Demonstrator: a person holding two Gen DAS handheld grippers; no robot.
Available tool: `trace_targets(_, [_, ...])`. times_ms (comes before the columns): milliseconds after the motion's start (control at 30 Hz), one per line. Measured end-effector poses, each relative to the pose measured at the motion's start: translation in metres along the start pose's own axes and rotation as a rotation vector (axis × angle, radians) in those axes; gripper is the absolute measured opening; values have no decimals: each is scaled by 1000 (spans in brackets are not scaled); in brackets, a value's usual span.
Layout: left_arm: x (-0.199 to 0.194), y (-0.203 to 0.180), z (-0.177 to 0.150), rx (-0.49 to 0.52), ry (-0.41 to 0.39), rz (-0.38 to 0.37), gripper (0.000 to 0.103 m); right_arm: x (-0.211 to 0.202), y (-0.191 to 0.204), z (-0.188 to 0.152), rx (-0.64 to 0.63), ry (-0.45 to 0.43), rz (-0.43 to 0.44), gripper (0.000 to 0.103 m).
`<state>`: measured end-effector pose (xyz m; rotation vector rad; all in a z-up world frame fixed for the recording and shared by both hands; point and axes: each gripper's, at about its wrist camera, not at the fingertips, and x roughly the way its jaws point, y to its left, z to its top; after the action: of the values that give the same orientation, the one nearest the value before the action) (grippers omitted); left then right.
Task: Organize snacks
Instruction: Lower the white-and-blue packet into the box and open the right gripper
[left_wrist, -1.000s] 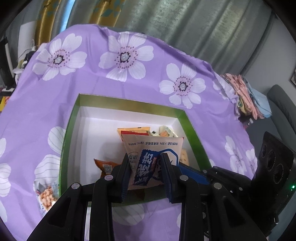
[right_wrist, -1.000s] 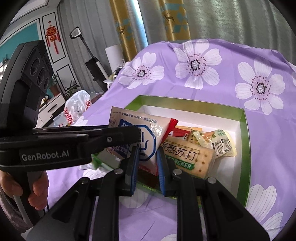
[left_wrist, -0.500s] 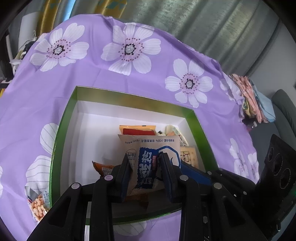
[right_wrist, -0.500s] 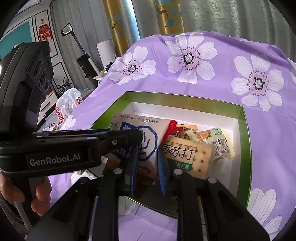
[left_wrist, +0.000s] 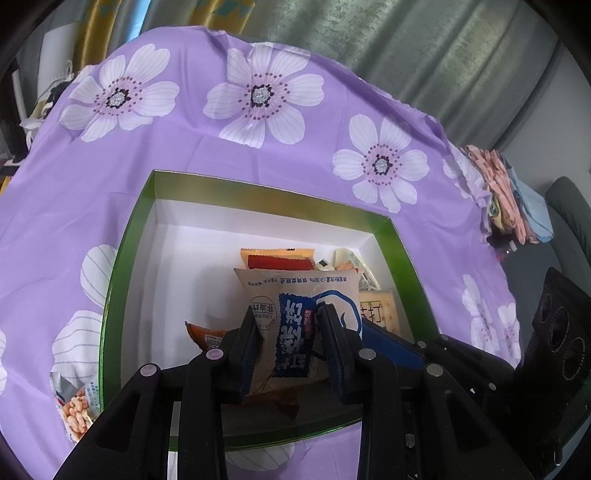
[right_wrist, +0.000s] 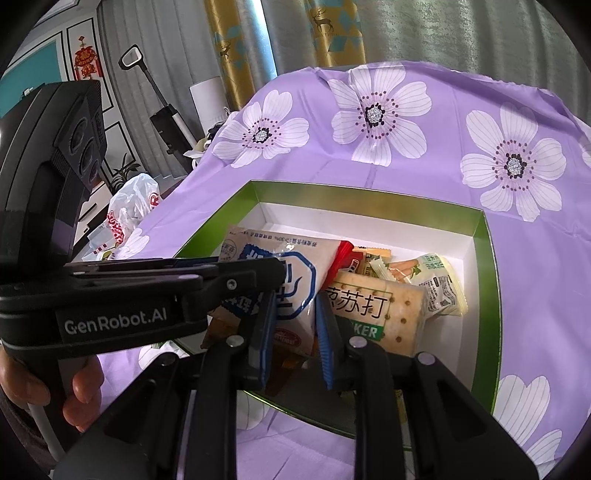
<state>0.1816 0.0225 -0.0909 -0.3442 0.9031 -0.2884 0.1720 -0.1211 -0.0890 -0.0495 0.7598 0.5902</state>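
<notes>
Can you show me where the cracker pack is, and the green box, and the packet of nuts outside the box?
cracker pack (right_wrist: 384, 312): right wrist view, on its printed front.
green box (left_wrist: 127, 254): left wrist view, on its left wall.
packet of nuts (left_wrist: 75, 410): left wrist view, on the nut picture.

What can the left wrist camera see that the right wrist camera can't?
Only the left wrist view shows a peanut packet lying outside the box on the cloth, and folded clothes at the right. Only the right wrist view shows the person's hand, a white plastic bag and a vacuum. Both show the green box and the left gripper shut on the blue-and-white snack bag.
</notes>
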Motion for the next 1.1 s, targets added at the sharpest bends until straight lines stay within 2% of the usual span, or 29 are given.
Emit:
trace_targets(467, [-1,-4,-1,22,1,35,32,1,-1,1,11,3,-13,25])
trace_targets(800, [0,-2,0,22,7,55,36,0,-2,0,16,6,-18,29])
trace_targets(933, [-1,1,1,19,7,93,51,-1,-3,0,18,7,-23,31])
trace_targets(1100, [-1,2,1,15,7,103,53,0,-2,0,17,11,-29,35])
